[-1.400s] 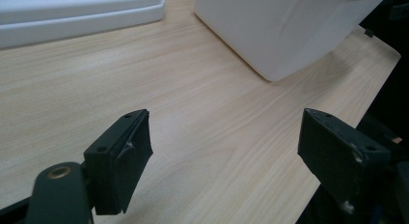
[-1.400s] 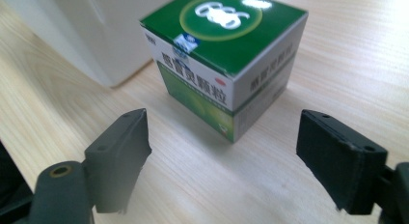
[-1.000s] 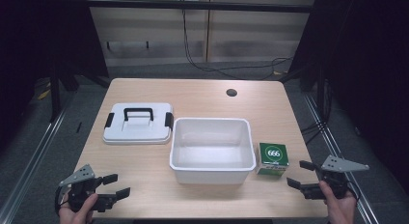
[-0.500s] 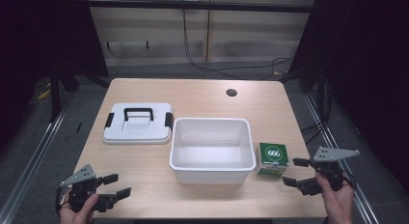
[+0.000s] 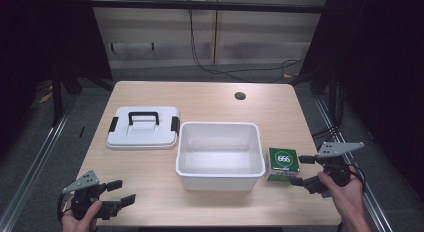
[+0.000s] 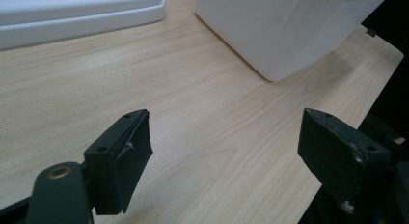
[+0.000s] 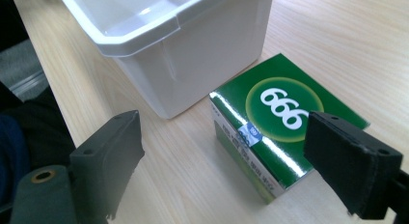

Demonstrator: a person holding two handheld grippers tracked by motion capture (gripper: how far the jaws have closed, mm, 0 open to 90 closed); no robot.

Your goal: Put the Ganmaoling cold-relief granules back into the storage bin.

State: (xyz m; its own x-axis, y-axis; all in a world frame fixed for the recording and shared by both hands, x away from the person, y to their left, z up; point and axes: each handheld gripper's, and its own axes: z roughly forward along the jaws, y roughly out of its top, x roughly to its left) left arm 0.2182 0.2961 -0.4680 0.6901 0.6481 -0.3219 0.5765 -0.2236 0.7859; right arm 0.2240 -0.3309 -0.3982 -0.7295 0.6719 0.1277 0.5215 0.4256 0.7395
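Note:
A green box marked 666 (image 5: 283, 161) (image 7: 279, 122) lies on the wooden table just right of an open white bin (image 5: 220, 153) (image 7: 164, 35). My right gripper (image 5: 306, 171) (image 7: 231, 171) is open, its jaws spread to either side of the box's near end without touching it. The bin's white lid with a black handle (image 5: 143, 127) (image 6: 72, 14) lies flat to the bin's left. My left gripper (image 5: 120, 192) (image 6: 226, 156) is open and empty over bare wood near the table's front left corner, pointing toward the bin (image 6: 289, 26).
A round cable hole (image 5: 240, 96) sits in the table (image 5: 210, 102) at the back right. Dark floor and metal rails flank both sides. Cables hang against the wall panel behind the table.
My right gripper has moved left toward the green box, closing the gap until its open jaws flank the box. The left gripper has stayed in place.

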